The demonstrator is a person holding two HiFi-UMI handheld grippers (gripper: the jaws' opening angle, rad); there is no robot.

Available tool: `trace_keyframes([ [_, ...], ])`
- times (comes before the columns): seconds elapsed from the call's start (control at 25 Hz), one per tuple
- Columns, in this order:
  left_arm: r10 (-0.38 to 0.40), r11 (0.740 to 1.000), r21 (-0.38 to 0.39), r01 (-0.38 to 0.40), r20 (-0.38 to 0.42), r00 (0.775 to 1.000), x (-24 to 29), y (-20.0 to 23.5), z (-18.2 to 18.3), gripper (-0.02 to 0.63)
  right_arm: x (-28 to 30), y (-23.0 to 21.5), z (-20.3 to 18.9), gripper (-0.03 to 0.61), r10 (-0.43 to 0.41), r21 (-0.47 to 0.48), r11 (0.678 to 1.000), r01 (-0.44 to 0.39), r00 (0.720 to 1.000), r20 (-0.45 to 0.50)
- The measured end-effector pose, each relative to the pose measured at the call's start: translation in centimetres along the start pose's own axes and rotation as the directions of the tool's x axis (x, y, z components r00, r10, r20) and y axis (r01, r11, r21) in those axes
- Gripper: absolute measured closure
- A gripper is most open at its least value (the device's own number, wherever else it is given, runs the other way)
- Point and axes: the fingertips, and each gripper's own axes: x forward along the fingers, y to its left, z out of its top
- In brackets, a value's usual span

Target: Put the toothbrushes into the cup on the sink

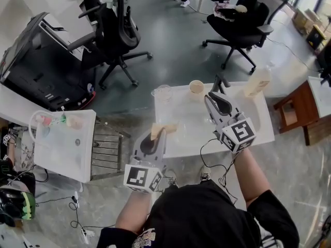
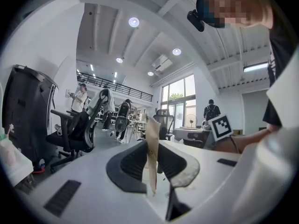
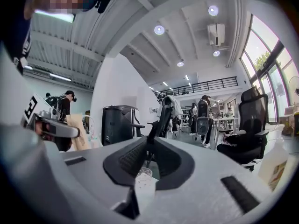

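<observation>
Nearest me, the left gripper (image 1: 158,137) is clamped on a tan paper packet (image 1: 165,128) over the near edge of the white worktop (image 1: 258,119). The right gripper (image 1: 216,90) is pinched on a slim dark stick (image 1: 221,80) (a toothbrush, I judge) above the middle. A clear cup (image 1: 163,93) stands at the far-left corner. This looks like the carrying step. Next I'd bring the brush over the cup's mouth, lower it in, and let go.

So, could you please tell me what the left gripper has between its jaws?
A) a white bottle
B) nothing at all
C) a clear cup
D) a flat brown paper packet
D: in the left gripper view, the left gripper is closed on a flat brown paper packet, which stands on edge between its jaws. The head view shows the packet poking out past the tips.
</observation>
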Motion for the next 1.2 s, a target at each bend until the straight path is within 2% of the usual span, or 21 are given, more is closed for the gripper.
trace_keyframes([
  [0.08, -0.006, 1.000, 0.003, 0.006, 0.001, 1.000, 0.0, -0.4, 0.7, 0.555, -1.2, 1.1, 0.9, 0.567, 0.006, -0.005, 1.000, -0.005, 1.000, 0.016],
  [0.12, -0.010, 1.000, 0.006, 0.010, 0.004, 1.000, 0.1, -0.6, 1.0, 0.555, -1.7, 1.6, 1.2, 0.569, 0.009, -0.009, 1.000, -0.009, 1.000, 0.021],
  [0.4, -0.052, 0.999, 0.018, 0.051, 0.038, 0.998, 0.6, -1.9, 2.5, 0.555, -4.9, 4.6, 3.2, 0.571, 0.022, -0.034, 0.999, -0.021, 0.999, 0.032],
  [0.56, -0.071, 0.997, 0.020, 0.070, 0.054, 0.996, 0.7, -2.3, 2.5, 0.555, -5.9, 5.4, 3.0, 0.572, 0.019, -0.023, 1.000, -0.018, 1.000, 0.022],
  [0.84, -0.079, 0.997, 0.025, 0.078, 0.057, 0.995, 0.8, -2.1, 2.1, 0.555, -6.1, 5.7, 2.2, 0.572, 0.024, -0.010, 1.000, -0.024, 1.000, 0.007],
  [1.2, -0.052, 0.998, 0.038, 0.050, 0.060, 0.997, 1.5, -0.4, 3.0, 0.555, -5.0, 6.0, 1.4, 0.572, 0.034, 0.030, 0.999, -0.033, 0.999, -0.005],
])
